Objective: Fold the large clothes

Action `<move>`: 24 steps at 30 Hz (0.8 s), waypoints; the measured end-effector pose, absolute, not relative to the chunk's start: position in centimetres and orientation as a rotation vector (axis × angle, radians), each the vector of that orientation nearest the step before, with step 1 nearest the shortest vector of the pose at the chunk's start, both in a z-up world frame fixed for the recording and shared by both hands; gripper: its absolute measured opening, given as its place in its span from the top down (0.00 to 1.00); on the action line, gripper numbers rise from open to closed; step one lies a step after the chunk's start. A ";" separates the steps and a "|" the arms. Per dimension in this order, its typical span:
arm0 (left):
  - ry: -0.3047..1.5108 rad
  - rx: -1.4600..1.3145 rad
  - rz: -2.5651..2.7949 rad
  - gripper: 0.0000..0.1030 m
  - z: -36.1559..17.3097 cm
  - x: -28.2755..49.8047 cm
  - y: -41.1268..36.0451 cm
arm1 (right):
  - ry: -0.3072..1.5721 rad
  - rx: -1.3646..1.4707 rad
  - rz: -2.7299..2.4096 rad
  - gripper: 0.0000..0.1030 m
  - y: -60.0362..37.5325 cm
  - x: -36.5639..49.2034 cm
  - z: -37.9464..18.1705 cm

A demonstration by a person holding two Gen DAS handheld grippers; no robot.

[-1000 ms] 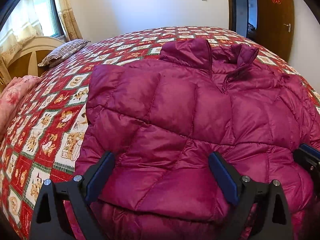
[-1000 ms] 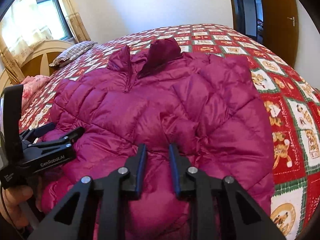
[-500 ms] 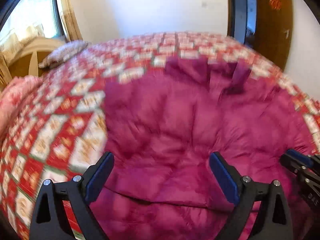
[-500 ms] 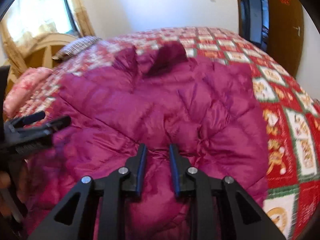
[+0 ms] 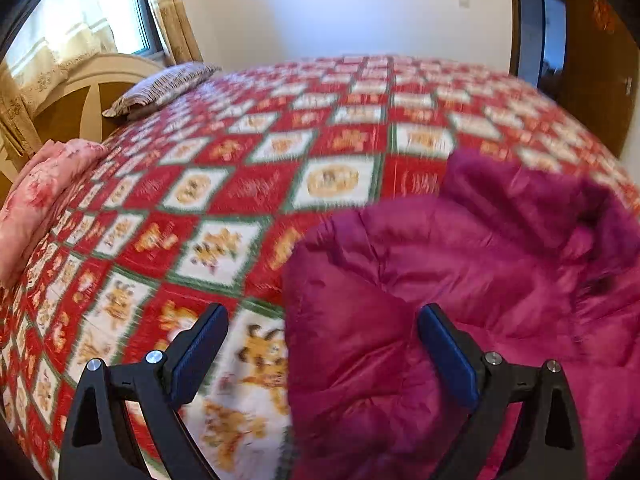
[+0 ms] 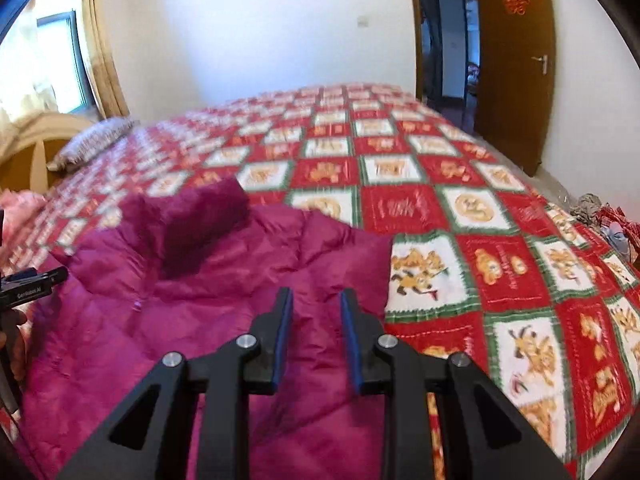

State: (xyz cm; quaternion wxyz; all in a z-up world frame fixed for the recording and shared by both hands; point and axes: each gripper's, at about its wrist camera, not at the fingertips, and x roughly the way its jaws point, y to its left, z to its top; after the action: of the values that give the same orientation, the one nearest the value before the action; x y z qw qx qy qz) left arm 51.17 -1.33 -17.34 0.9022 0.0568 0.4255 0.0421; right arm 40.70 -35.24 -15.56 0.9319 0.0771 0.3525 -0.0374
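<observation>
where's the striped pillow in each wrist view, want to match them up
Left wrist: the striped pillow is upper left, by the cream headboard, far beyond the magenta jacket.
Right wrist: the pillow sits at the left edge, mid height, again by the headboard.
Shared landmark: the red patchwork quilt under the jacket.

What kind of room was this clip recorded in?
A home bedroom, most likely: a bed under a red patchwork bedspread, a striped pillow by the wooden headboard, and a curtained window.
</observation>
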 end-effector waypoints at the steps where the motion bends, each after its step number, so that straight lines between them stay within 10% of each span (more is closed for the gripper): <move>1: 0.893 0.139 0.090 0.06 -18.2 51.2 -1.9 | 0.737 0.152 -0.070 0.73 -35.2 41.1 -16.2; 24: 0.859 0.188 0.128 0.06 -20.6 51.0 -3.5 | 0.788 0.137 -0.058 0.71 -34.8 41.6 -19.5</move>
State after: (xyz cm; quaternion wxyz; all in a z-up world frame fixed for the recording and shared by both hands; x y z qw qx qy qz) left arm 50.97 -3.47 -20.55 0.9029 0.0912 0.4155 0.0618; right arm 41.55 -34.82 -19.50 0.9206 0.0668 0.3836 -0.0284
